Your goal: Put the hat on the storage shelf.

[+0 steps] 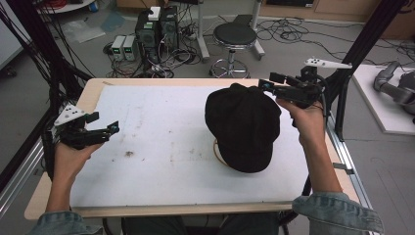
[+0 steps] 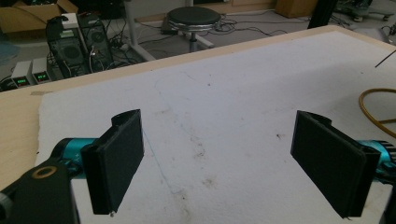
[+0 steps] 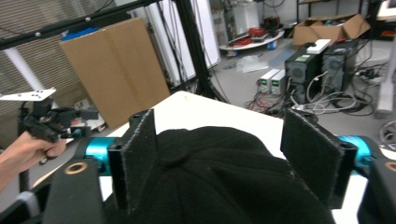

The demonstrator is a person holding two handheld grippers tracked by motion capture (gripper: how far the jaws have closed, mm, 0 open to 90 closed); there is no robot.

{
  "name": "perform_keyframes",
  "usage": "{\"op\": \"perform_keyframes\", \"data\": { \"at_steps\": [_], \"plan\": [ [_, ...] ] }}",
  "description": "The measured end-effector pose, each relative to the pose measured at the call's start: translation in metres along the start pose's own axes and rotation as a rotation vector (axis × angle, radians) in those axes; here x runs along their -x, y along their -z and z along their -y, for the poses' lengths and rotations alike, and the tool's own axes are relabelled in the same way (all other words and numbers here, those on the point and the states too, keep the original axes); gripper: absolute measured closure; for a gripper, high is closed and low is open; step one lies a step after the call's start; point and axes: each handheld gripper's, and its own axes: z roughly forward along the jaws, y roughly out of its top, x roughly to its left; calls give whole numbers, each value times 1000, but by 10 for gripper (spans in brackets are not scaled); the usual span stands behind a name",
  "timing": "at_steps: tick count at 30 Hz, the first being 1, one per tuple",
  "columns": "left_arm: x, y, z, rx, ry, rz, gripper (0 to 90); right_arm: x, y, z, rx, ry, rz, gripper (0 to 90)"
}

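A black cap (image 1: 242, 125) lies on the white mat (image 1: 156, 147) at the table's right half, crown up. My right gripper (image 1: 270, 81) hovers at the cap's far right edge with its jaws open. In the right gripper view the cap's crown (image 3: 224, 182) sits low between the two pads (image 3: 135, 158), which stand apart on either side of it and do not press on it. My left gripper (image 1: 103, 122) is held over the mat's left edge, open, with nothing between its pads (image 2: 116, 158).
A tan ring (image 1: 217, 152) pokes out from under the cap's near left rim, and it curves in at the far right as a tan ring (image 2: 373, 105). Beyond the table stand a round stool (image 1: 235, 36) and computer cases (image 1: 156, 27). A black frame post (image 1: 342, 103) rises by the table's right edge.
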Motion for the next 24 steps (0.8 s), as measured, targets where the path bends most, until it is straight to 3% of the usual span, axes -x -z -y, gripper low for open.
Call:
{"op": "perform_keyframes", "data": {
  "at_steps": [10,13,19,22,24],
  "plan": [
    [0,-1,-1,0,-2,4,175,10,14,8,71,14,166,183],
    [1,-2,-1,2,1,4,175,15,18,13,87,5,215,124],
    [1,-2,-2,3,-1,5,175,22,25,23,102,-8,310,124],
    [1,-3,-2,5,1,7,175,25,26,30,97,7,345,123],
    [1,-3,-2,6,2,8,175,25,26,34,82,17,397,122]
  ]
}}
